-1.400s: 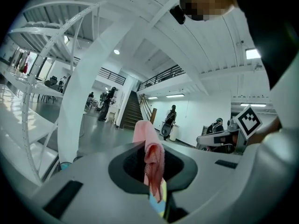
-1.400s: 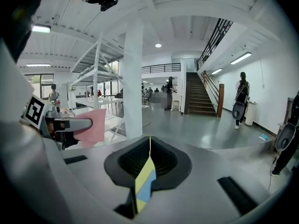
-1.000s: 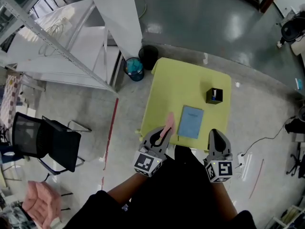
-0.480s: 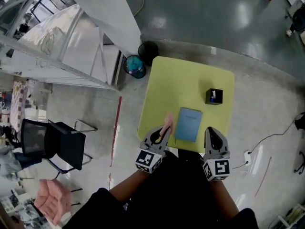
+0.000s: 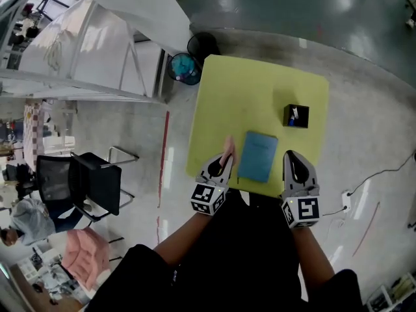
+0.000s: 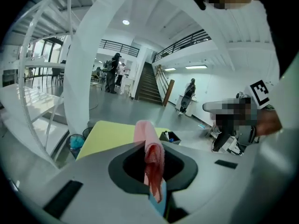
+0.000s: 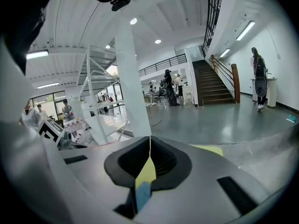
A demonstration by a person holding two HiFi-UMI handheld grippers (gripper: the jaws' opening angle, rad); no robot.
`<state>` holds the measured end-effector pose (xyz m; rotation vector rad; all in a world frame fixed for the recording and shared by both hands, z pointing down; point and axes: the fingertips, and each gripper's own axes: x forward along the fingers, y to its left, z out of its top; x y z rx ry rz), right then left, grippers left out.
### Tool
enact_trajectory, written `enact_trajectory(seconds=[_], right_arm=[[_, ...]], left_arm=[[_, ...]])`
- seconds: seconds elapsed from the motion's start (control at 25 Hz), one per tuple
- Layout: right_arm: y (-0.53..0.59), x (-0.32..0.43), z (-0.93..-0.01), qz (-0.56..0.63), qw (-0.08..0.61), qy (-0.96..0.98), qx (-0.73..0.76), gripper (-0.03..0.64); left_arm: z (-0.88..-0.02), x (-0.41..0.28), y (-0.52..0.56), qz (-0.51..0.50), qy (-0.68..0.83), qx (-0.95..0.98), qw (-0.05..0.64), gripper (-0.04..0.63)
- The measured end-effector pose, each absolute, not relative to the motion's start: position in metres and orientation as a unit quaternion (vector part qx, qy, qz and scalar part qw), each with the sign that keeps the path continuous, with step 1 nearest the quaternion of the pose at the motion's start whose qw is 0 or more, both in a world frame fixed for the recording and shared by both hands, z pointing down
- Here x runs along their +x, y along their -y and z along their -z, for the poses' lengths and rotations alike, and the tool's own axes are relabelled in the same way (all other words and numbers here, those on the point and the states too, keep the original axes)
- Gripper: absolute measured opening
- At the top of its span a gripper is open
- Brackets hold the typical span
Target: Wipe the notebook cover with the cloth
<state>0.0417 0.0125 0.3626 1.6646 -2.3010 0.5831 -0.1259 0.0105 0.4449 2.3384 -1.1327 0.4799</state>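
Note:
A blue notebook (image 5: 257, 156) lies flat near the front edge of the yellow-green table (image 5: 253, 99). My left gripper (image 5: 223, 162) hovers at the notebook's left side, shut on a pink cloth (image 5: 227, 151) that sticks out past the jaws. In the left gripper view the pink cloth (image 6: 150, 155) hangs pinched between the closed jaws, with the table (image 6: 110, 135) behind it. My right gripper (image 5: 294, 160) is at the notebook's right side, shut with nothing in it. A sliver of the notebook (image 7: 141, 194) and table shows through its jaw gap.
A small black box (image 5: 296, 116) of items stands on the table's back right. A blue-lined bin (image 5: 185, 68) and a dark bin (image 5: 203, 45) stand off the table's back left corner. A black chair (image 5: 81, 184) is at the left, with white shelving (image 5: 84, 38) beyond.
The head view has shifted, so the table and notebook sit slightly higher and more centred. Both grippers keep their places beside the notebook, the left still holding the cloth.

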Motion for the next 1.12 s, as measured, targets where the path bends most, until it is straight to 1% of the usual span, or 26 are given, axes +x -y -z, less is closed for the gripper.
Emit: enact_trajectory(seconds=[0.24, 0.4, 0.64, 0.72, 0.8, 0.96, 1.12], right_arm=[[0.012, 0.035, -0.378, -0.217, 0.114, 0.799, 0.550, 0.032], [0.018, 0.026, -0.391, -0.221, 0.117, 0.812, 0.527, 0.032], [0.027, 0.022, -0.407, -0.222, 0.132, 0.810, 0.527, 0.032], [0.034, 0.026, -0.409, -0.224, 0.122, 0.807, 0.533, 0.032], [0.040, 0.032, -0.413, -0.227, 0.113, 0.802, 0.540, 0.032], [0.050, 0.035, -0.426, -0.223, 0.122, 0.802, 0.541, 0.032], [0.057, 0.034, -0.434, -0.216, 0.130, 0.806, 0.535, 0.032]], left_arm=[[-0.479, -0.114, -0.002, -0.214, 0.422, 0.839, 0.268, 0.028], [-0.498, -0.121, 0.006, -0.224, 0.437, 0.825, 0.280, 0.028], [-0.539, -0.135, 0.006, -0.237, 0.445, 0.798, 0.331, 0.028], [-0.551, -0.131, 0.007, -0.246, 0.431, 0.800, 0.337, 0.028], [-0.563, -0.126, 0.011, -0.258, 0.419, 0.804, 0.334, 0.028], [-0.586, -0.116, 0.020, -0.281, 0.410, 0.804, 0.325, 0.028], [-0.606, -0.103, 0.019, -0.313, 0.389, 0.814, 0.297, 0.028]])
